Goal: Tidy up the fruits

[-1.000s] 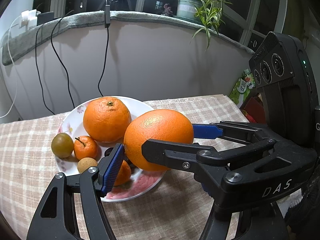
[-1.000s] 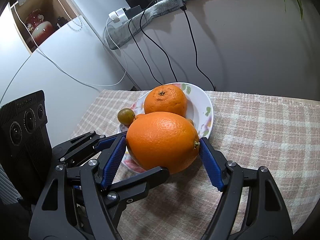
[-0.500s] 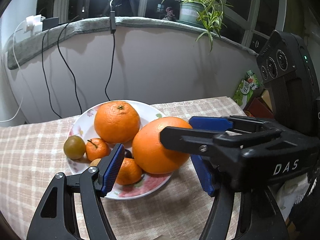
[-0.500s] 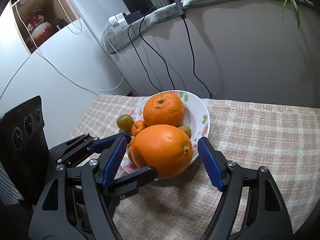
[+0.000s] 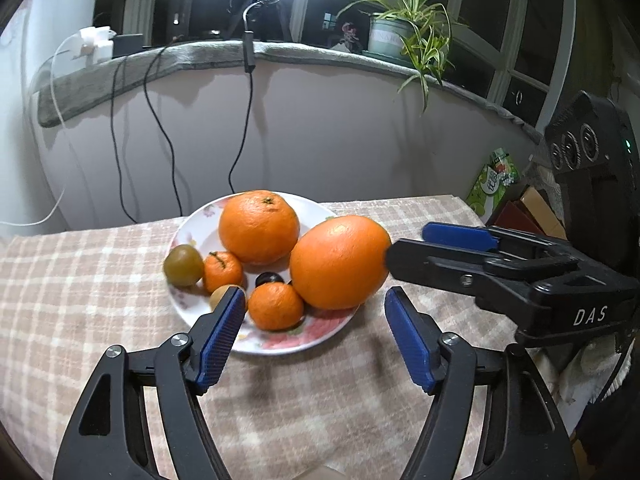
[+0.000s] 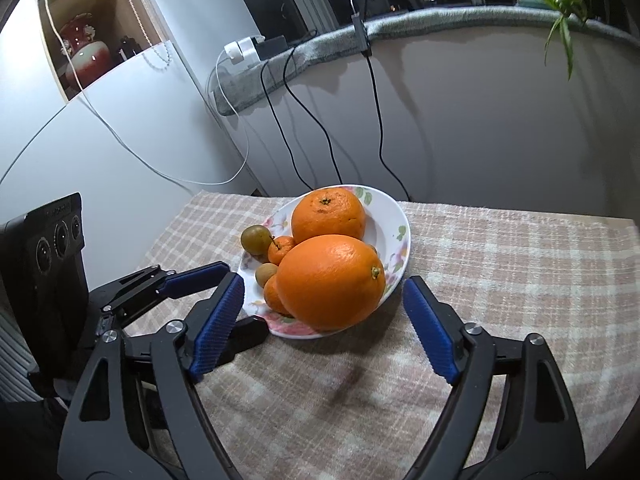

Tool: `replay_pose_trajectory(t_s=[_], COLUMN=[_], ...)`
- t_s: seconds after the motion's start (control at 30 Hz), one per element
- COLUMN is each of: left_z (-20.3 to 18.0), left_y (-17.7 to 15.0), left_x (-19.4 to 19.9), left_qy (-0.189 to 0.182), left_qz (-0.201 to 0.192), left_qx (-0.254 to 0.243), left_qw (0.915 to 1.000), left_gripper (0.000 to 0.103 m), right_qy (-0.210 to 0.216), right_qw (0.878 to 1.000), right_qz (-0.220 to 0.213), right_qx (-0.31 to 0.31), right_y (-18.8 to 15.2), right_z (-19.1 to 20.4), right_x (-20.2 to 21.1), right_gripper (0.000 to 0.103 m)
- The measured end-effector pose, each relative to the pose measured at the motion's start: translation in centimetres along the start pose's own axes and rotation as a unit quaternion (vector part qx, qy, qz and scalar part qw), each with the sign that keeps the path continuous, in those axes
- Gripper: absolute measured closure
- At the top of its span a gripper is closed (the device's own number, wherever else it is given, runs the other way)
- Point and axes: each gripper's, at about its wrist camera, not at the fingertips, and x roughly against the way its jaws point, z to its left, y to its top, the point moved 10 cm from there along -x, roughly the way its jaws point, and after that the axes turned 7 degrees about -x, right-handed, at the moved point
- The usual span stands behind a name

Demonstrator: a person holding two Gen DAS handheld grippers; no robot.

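- Left wrist view: my left claw (image 5: 314,334) is now back from the plate (image 5: 280,344), jaws opening, nothing between them; a second ago the big orange (image 5: 340,262) filled the gap between both claws.
- Right claw (image 5: 404,248) is also opening and pulled off; in this view its near fingertip sits right at the orange's side, contact unclear, not pinching.
- Right wrist view: right claw (image 6: 324,316) is wide, the orange ahead of the pads, both clear of it.
- I judge this orange placed and released; both claws are free for the next fruit.
- Big orange: oval, glossy, pebbled skin, stem nub showing, resting on the plate's near rim against the smaller fruit, part overhanging; might roll.
- Round orange (image 5: 259,227) is at the back of the plate; two mandarins, a greenish fruit (image 5: 183,265), a tan one and a dark one are crowded at the left.
- Plate sits on the checked cloth (image 5: 80,292) covering the tabletop.
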Motion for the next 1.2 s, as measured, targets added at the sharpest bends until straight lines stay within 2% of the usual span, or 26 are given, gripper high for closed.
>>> replay_pose_trajectory(t_s=[0.27,0.4,0.63,0.9,1.2], left_z=[0.6,0.9,1.4,2.4,2.3], left_y=[-1.4,-2.1,-2.7,-2.9,-2.8], left_x=[2.3,3.1,4.3,5.0,5.3], left_qy=[0.017,0.028,0.049,0.058,0.059], left_qz=[-0.002,-0.001,-0.006,-0.008,-0.014], left_qx=[0.01,0.019,0.024,0.04,0.039], left_qw=[0.9998,0.9994,0.9985,0.9975,0.9974], left_gripper=[0.03,0.03,0.023,0.022,0.022], right_qy=[-0.045,-0.076,-0.127,-0.133,-0.129], right_qw=[0.998,0.995,0.989,0.989,0.99], right_qz=[-0.027,-0.045,-0.059,-0.061,-0.054], right_qx=[0.034,0.047,0.046,0.024,0.031], right_y=[-1.5,-2.4,-3.6,-3.6,-4.0], right_z=[0.6,0.8,-0.1,-0.8,-0.3], right_x=[2.9,4.1,5.2,5.6,5.1], right_gripper=[0.012,0.003,0.0,0.0,0.0])
